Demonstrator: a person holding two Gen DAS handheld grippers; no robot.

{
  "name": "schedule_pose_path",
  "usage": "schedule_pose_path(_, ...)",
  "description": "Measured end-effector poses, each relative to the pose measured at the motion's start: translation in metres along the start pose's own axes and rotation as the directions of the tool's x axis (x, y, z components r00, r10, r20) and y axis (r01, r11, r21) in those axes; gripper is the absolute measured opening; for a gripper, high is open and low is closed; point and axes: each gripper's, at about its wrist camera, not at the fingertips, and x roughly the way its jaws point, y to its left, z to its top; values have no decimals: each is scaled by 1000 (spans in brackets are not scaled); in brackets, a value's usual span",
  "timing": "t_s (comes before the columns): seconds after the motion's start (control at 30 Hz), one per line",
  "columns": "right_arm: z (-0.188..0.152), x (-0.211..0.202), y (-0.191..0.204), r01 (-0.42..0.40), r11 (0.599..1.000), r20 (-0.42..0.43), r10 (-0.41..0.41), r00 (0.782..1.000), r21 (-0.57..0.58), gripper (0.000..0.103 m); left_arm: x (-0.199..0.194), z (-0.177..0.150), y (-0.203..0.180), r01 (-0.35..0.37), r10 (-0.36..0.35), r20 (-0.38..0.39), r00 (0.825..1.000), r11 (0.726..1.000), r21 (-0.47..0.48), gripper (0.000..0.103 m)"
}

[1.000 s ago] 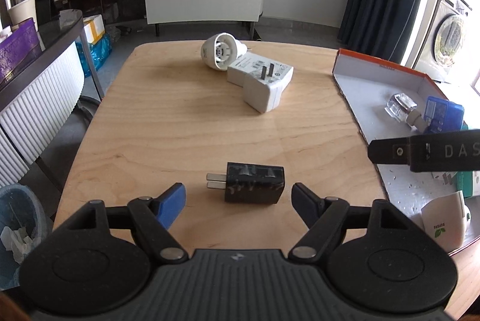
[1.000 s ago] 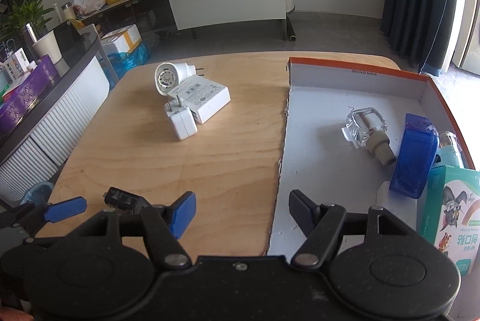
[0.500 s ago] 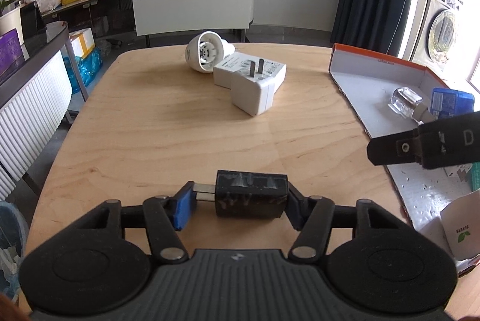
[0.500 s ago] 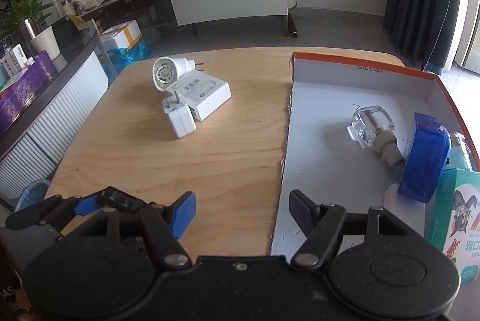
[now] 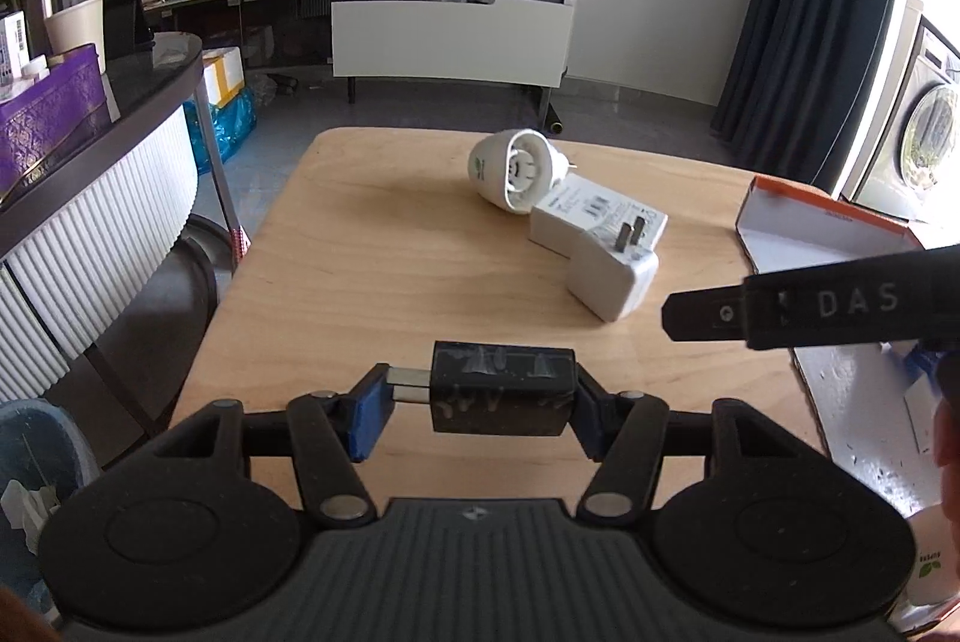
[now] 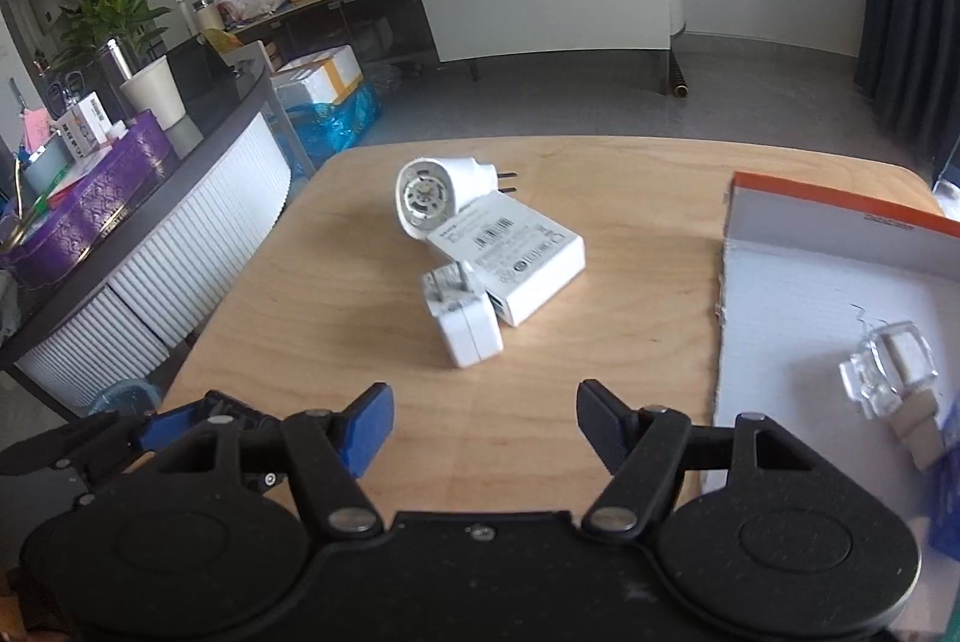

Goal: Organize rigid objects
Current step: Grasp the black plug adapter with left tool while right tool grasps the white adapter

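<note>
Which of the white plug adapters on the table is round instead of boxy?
The round white adapter at the far end of the cluster; the other two are flat-sided blocks.

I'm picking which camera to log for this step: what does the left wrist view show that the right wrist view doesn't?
Only the left wrist view shows the grip: the left tongs shut on the black charger, one pad on its prongs, the other on its far end. It also shows a washing machine.

Only the right wrist view shows the right tongs open and empty, and the clear bottle in the box.

Both show the wooden table, the round white plug and the two white adapters.
</note>
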Motion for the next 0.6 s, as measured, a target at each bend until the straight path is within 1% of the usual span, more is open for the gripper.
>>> schedule_pose_path(0.07, 9, 13, 3, -10, 1000, -5, 10, 1000, -12, 78, -1, 4, 4, -7, 7, 7, 1000, 1000, -6, 61)
schedule_pose_path(0.13, 15, 25, 6, -16, 999, -12, 15, 1000, -31, 72, 0, 9, 8, -8, 9, 9, 1000, 1000, -14, 61)
schedule_pose_path(0.17, 18, 30, 7, -23, 999, -16, 22, 1000, -31, 67, 1, 11, 10, -11, 11, 10, 1000, 1000, -19, 61)
schedule_pose_path(0.33, 27, 57, 12, -18, 998, -31, 16, 999, -56, 68, 8, 18, 20, -20, 21, 5, 1000, 999, -49, 61)
schedule_pose_path(0.43, 29, 68, 14, -8, 998, -24, 6, 1000, -54, 66, 13, 22, 25, -25, 25, 3, 1000, 998, -65, 61)
schedule_pose_path(0.47, 29, 72, 15, -4, 999, -32, 2, 1000, -54, 59, 14, 22, 25, -27, 27, 2, 1000, 997, -68, 61)
schedule_pose_path(0.5, 29, 76, 16, 5, 998, -41, -7, 999, -56, 47, 15, 23, 26, -28, 28, 0, 1000, 997, -70, 61)
schedule_pose_path(0.57, 27, 81, 17, 9, 998, -51, -12, 999, -61, 35, 17, 24, 27, -34, 34, -5, 999, 997, -72, 61)
schedule_pose_path(0.6, 26, 81, 18, 11, 998, -43, -14, 999, -69, 35, 18, 24, 27, -38, 38, -7, 999, 997, -74, 61)
